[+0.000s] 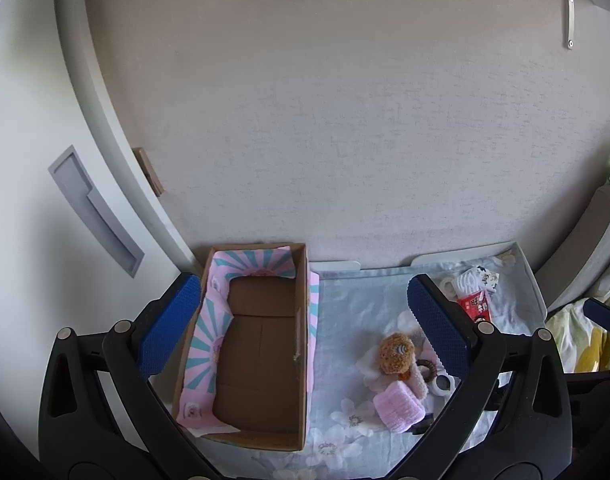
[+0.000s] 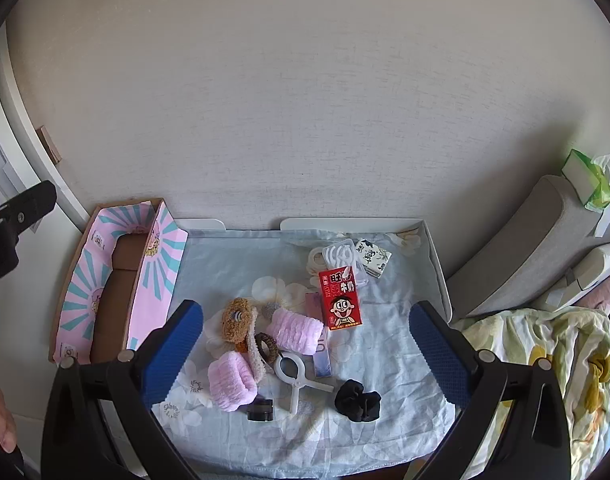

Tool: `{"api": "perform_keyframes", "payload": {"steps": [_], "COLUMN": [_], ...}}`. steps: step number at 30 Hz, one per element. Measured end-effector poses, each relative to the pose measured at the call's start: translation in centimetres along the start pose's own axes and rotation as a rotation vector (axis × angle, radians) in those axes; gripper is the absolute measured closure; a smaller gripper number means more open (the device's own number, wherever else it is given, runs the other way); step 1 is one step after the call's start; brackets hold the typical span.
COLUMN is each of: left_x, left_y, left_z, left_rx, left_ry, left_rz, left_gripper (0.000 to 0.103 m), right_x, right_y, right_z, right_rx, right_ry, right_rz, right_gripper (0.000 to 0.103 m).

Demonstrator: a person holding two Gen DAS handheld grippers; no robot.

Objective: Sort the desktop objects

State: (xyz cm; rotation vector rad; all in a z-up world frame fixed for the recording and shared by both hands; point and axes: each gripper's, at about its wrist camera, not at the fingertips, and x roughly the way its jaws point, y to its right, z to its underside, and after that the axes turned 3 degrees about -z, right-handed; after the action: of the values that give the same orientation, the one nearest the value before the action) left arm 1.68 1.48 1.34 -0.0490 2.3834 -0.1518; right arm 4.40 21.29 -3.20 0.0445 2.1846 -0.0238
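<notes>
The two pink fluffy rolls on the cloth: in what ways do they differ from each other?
1. The nearer pink roll lies at the cloth's front left, beside a small black jar; the farther pink roll lies toward the middle, beside the red milk carton.
2. The nearer one looks shorter and chunkier; the farther one looks longer and lies crosswise.

Both are pale pink, ribbed and fluffy, and neither is in the cardboard box.
</notes>
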Motion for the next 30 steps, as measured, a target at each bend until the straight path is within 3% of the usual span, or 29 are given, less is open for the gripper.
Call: {"api": "perform_keyframes", "payload": {"steps": [21, 30], "left_x": [-0.8, -0.5], "left_y": [2.0, 3.8], "left_z": [0.3, 0.6], "left_rx": [0.010, 0.026], "left_ry": [0.007, -0.006], "left_rz": [0.019, 0.047], "left_gripper": [0.000, 0.000], "right_x": [-0.6, -1.3], "right_y": [0.2, 2.5], "right_z": [-0.1, 0.1], "right_rx": [-0.011, 0.001], "right_ry": [0.008, 0.019], "right_rz": [-0.003, -0.003], "right_gripper": [0.000, 0.000]}}
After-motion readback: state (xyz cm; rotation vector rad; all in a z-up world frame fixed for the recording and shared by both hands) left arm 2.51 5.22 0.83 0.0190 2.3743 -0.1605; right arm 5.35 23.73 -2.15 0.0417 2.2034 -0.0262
